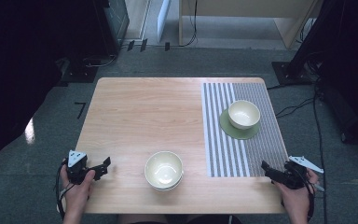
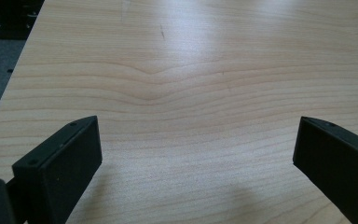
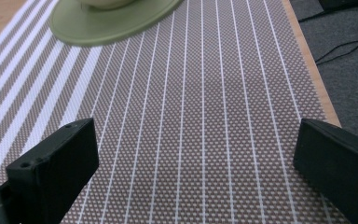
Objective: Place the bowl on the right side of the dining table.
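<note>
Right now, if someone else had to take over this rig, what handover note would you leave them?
Left gripper: jaws open, empty, at the near left of the table, over bare wood.
Right gripper: jaws open, empty, over the near end of the striped placemat.
Things: one cream bowl sits on the green saucer on the placemat. The near bowl stands on bare wood at the front centre, apparently nested in a second one.
Done: nothing is gripped; one bowl stands on its saucer.
Left: probably the near bowl is next, but neither gripper touches it yet.

Cream bowls (image 1: pixel 163 170), green saucer (image 1: pixel 239 129), grey-and-white striped placemat (image 1: pixel 265 144), pale wooden table (image 1: pixel 140 112)
</note>
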Tool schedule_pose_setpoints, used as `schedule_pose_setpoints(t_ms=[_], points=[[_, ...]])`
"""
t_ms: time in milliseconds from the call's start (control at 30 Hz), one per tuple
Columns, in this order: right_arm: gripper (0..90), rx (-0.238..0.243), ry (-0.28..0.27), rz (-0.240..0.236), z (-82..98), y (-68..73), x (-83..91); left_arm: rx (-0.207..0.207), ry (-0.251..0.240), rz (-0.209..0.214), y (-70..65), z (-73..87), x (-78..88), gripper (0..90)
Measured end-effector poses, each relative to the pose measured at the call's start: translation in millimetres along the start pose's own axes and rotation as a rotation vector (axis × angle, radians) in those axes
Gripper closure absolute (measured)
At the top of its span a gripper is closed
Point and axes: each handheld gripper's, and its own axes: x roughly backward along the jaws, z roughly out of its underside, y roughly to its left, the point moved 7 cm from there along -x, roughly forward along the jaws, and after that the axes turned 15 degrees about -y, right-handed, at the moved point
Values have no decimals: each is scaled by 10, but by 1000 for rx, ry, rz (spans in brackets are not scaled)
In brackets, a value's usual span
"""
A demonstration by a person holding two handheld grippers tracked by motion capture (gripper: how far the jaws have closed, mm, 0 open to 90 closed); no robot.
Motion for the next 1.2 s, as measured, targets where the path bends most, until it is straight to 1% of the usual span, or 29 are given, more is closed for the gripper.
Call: schedule_pose_setpoints(t_ms=[33, 100, 133, 200, 333, 467, 633, 867, 1200], points=[[7, 14, 10, 6, 13, 4, 8, 0, 1, 0, 0, 0, 0, 8], [7, 33, 16, 8, 22, 10, 12, 1, 0, 0, 0, 0, 1, 8], [7, 33, 16, 8, 22, 10, 12, 1, 0, 0, 0, 0, 1, 8], [7, 56, 30, 17, 36, 21, 11, 0, 0, 0, 0, 1, 2, 8], [7, 59, 31, 21, 38, 25, 7, 2, -2, 0, 0, 0, 3, 8], [7, 81, 40, 32, 45, 33, 1, 1, -2, 0, 0, 1, 3, 8], [7, 60, 32, 22, 39, 25, 7, 2, -1, 1, 0, 1, 2, 8], [7, 72, 38, 29, 44, 30, 3, 2, -1, 1, 0, 1, 2, 8], [8, 69, 38, 27, 44, 29, 6, 1, 1, 1, 0, 2, 1, 8]])
